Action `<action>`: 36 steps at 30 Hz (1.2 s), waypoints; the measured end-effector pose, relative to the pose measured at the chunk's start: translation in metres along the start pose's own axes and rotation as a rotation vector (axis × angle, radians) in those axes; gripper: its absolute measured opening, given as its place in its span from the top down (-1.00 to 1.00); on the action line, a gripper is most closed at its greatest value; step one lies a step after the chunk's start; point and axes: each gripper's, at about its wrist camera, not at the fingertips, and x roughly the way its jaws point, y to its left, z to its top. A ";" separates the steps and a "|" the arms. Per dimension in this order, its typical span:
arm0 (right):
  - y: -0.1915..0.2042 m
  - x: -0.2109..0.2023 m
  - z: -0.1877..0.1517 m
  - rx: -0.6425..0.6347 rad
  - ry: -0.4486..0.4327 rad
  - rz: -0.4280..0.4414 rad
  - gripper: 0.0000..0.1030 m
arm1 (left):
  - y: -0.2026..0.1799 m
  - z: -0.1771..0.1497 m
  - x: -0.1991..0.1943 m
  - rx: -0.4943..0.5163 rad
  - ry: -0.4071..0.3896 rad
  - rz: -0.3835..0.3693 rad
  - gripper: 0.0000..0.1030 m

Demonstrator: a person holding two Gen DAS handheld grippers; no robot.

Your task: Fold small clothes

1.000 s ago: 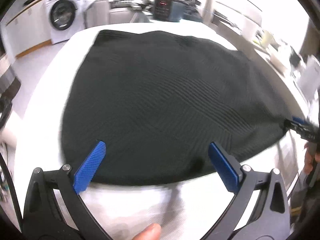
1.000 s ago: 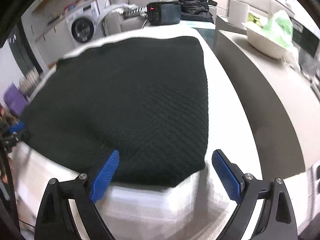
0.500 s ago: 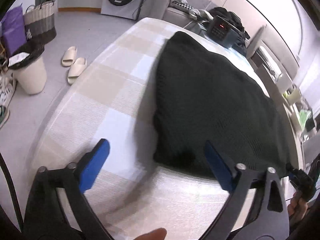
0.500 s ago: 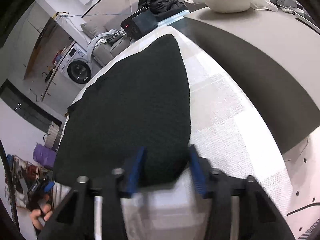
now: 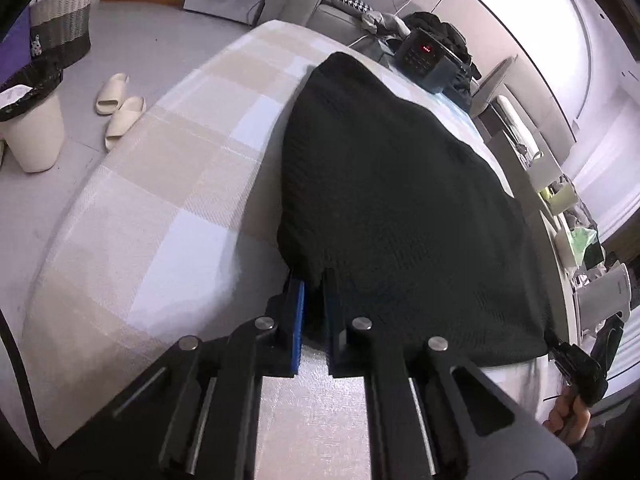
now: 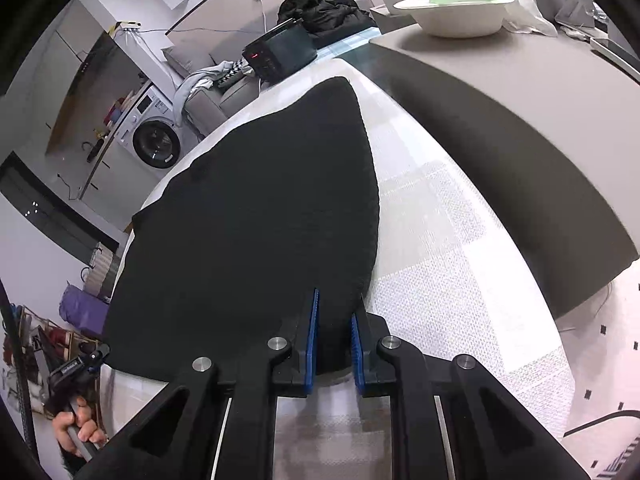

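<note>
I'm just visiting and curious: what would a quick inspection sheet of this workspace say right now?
Surface: table under a beige, white and pale blue checked cloth.
Job's things: black knit garment spread flat, near edge at the table's front.
Clutter: dark device with red display at the far end.
Grippers: left gripper closed on the garment's near left corner; right gripper closed on its near right corner.
Cables: white cable down the back wall.
Surroundings: washing machine, slippers, white bin, woven basket, white bowl on a grey counter.
</note>
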 end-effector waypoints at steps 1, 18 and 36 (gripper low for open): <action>0.000 -0.002 0.000 -0.010 -0.003 0.002 0.78 | -0.001 0.000 -0.001 0.011 -0.006 0.021 0.90; -0.029 -0.001 0.003 0.098 -0.005 0.053 0.61 | 0.001 -0.006 -0.004 0.061 -0.012 0.046 0.91; 0.012 -0.036 0.010 -0.094 -0.166 -0.072 0.08 | -0.015 0.004 -0.029 0.097 -0.114 0.126 0.51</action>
